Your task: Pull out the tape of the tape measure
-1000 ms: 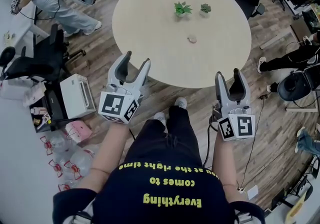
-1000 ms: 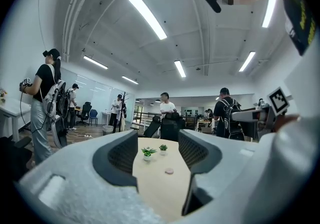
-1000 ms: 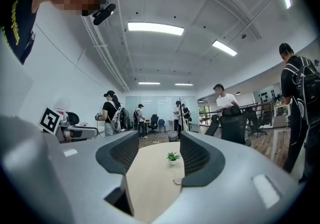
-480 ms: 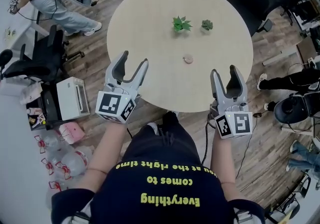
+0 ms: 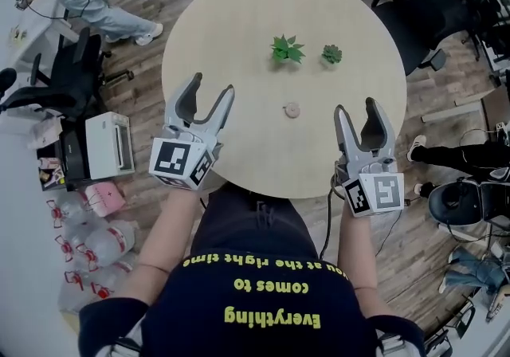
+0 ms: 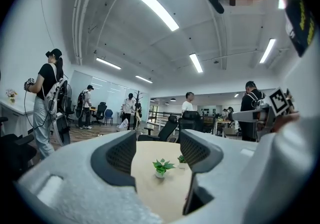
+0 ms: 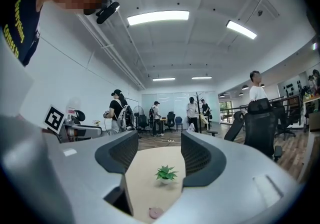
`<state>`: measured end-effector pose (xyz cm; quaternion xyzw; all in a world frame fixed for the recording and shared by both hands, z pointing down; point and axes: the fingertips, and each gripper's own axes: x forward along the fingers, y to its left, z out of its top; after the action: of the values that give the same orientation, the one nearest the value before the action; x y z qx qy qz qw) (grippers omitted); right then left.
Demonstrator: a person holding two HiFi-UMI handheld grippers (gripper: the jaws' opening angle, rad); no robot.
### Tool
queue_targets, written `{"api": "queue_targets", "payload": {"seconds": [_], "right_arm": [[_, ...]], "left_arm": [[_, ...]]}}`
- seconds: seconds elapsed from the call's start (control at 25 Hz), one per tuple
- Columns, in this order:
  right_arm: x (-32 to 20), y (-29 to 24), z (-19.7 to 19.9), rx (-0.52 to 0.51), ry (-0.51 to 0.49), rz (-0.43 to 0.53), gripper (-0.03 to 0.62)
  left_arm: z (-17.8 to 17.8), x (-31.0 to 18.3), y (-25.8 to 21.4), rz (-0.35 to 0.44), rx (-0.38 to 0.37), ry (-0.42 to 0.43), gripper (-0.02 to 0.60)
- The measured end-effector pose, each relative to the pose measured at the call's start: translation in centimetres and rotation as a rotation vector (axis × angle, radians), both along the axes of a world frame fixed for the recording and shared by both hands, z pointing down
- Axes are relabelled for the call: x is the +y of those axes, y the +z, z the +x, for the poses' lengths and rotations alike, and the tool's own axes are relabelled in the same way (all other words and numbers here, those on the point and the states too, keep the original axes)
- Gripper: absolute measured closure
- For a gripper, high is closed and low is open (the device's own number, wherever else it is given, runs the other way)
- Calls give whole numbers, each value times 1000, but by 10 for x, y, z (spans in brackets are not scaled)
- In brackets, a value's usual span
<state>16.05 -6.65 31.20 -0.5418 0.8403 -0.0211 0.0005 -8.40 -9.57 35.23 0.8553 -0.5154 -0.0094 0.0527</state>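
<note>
Round pale bench (image 5: 239, 29) in an open office carries the small pinkish tape measure (image 5: 292, 111), untouched with no tape drawn yet, lying ahead of and between the left tool (image 5: 213, 86) and right tool (image 5: 356, 107), both released and empty.

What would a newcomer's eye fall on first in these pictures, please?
Most striking are the white left gripper and right gripper, jaws open and empty, poised over the near edge of the round pale table. On it sit a small pinkish disc, likely the tape measure, and farther back a leafy plant and a smaller plant.
</note>
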Motion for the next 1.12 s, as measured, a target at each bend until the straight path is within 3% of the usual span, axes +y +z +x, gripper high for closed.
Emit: {"api": "queue_targets", "payload": {"seconds": [0.48, 0.68, 1.12], "right_arm": [[-33, 28, -8, 30, 39, -67, 323], [-42, 71, -16, 123, 33, -152, 322], [-53, 199, -34, 247, -264, -411, 324]], "left_arm": [[12, -41, 23, -46, -11, 92, 310], [15, -52, 33, -56, -22, 137, 310], [16, -58, 71, -116, -18, 164, 310]]}}
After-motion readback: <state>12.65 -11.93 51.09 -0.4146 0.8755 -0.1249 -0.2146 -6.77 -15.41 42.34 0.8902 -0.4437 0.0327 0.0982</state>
